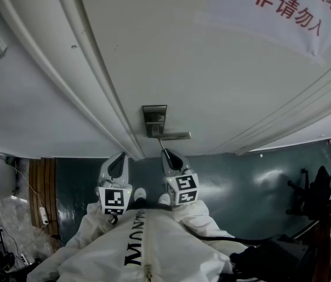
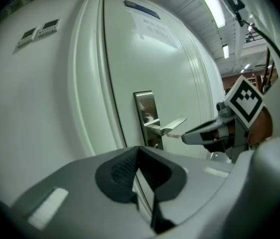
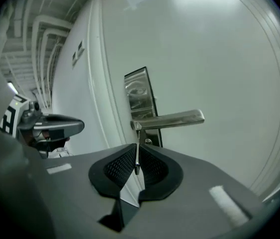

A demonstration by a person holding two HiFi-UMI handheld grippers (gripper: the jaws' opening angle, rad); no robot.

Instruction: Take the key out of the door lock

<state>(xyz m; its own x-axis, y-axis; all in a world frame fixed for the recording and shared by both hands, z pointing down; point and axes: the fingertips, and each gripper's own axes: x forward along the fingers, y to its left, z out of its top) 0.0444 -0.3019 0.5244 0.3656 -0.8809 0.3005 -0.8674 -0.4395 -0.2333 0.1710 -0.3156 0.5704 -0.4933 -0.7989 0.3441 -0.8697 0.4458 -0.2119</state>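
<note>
**Head view.** White panelled door (image 1: 212,69). A brushed-steel lock plate (image 1: 154,117) sits near the door's edge beside the frame, with a steel lever handle (image 1: 174,136) across its lower part. A slim silver metal key (image 1: 162,144) runs from just under the lever's root to the right hand-held gripper (image 1: 166,153), whose jaws are clamped on its near end. The left hand-held gripper (image 1: 119,158) hangs beside it, apart from the door.
- Risk: a pull off the key's own line would likely bind or bend the blade.
- Hidden: the keyhole, behind lever and key.

**Left gripper view.** This gripper's jaws are together, with nothing between them. The right hand-held gripper (image 2: 184,137) shows side-on, and a short reach of key (image 2: 174,134) crosses the lever's tip.
- Risk: only the key's end is gripped, so a jerk could let it slip and drop.
- Hard to make out: whether the blade tip sits in the lock or is clear of it.

**Right gripper view.** The pads (image 3: 120,167) pinch the key (image 3: 138,137) edge-on, with the lever (image 3: 172,118) just above.
- Risk: lifting would knock the key against the lever's underside.
- Cut off: the key's head, buried between the pads.
- Too small to identify: a small round fitting (image 3: 148,142) beside the blade.
</note>
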